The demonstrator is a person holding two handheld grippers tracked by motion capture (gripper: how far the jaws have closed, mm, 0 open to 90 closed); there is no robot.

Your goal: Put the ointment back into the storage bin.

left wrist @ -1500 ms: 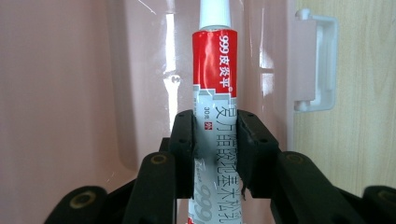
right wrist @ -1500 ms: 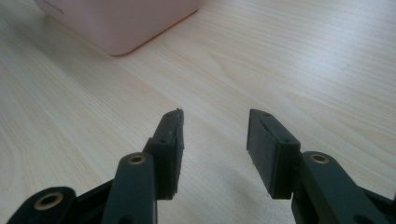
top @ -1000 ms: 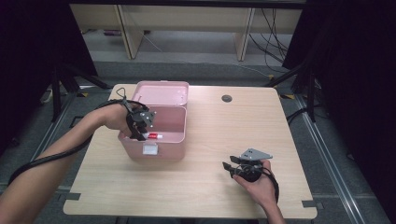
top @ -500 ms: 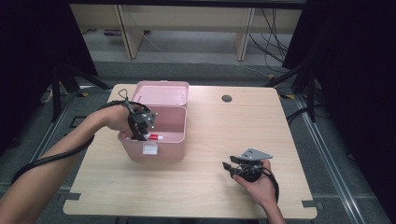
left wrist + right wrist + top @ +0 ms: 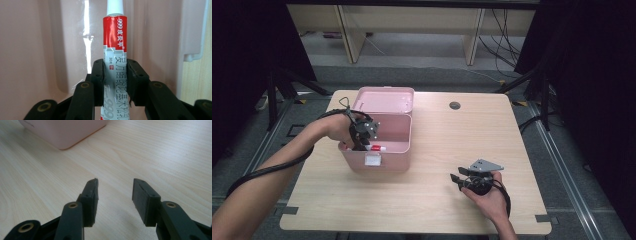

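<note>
The left tongs [image 5: 362, 142] are down inside the open pink box [image 5: 399, 137], at about nine o'clock on the tabletop [image 5: 432, 205], and they have the red-and-white tube [image 5: 115, 47] clamped between their pads. In the left gripper view the tube's long axis runs straight on from the tongs, white cap [image 5: 115, 7] leading away toward the box's inner wall, and the two jaws stand partway closed with a pad pressed on either side of the tube's lower half (the printing is squeezed between them). From above, a little of the tube [image 5: 376, 148] lies along the box's near wall, cap end toward three o'clock. The left hand is plainly the nearer one; letting go, I'd judge, would leave the tube in the box. The right tongs [image 5: 458, 179] rest low at five o'clock, well apart from the box, jaws open [image 5: 114, 195] and holding nothing, only bare wood between them.
</note>
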